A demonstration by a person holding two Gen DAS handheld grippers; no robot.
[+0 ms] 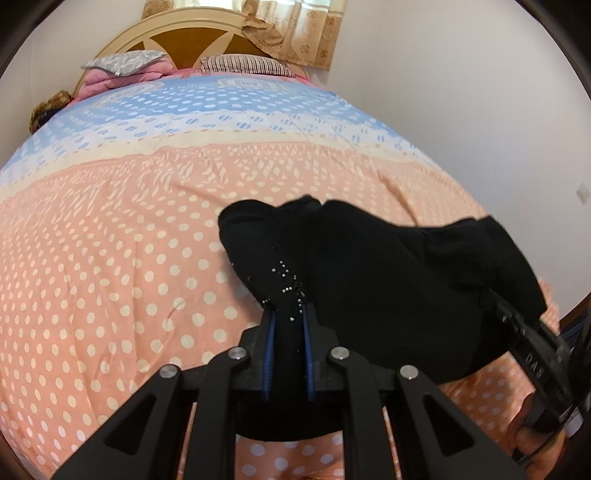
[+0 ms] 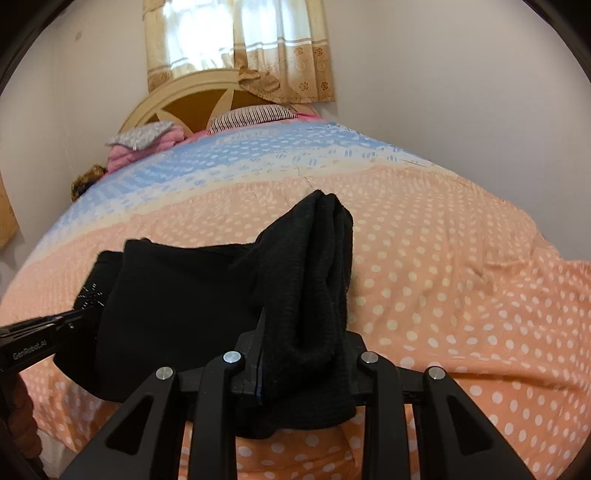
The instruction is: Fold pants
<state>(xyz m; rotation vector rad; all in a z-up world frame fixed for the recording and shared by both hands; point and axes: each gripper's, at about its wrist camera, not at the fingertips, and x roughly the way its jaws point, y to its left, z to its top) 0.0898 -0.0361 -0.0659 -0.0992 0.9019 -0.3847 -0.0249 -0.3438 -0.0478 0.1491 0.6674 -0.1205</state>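
Note:
Black pants [image 1: 369, 280] with small sparkly studs hang bunched between my two grippers above the bed. My left gripper [image 1: 289, 314] is shut on a studded edge of the cloth, which passes between its blue pads. In the right wrist view the pants [image 2: 177, 302] drape leftward from my right gripper [image 2: 303, 332], which is shut on a thick bunched fold that stands up past its fingers. The right gripper's body shows at the right edge of the left wrist view [image 1: 532, 354]; the left gripper's body [image 2: 33, 339] enters at the left of the right wrist view.
The bed is covered by a peach polka-dot sheet [image 1: 110, 277] with a blue dotted band [image 1: 184, 107] farther back. Pillows [image 1: 243, 64] and a pink folded blanket [image 1: 122, 79] lie by the headboard [image 1: 184, 33]. A white wall [image 1: 461, 92] runs along the right, with a curtain [image 2: 240, 44] behind.

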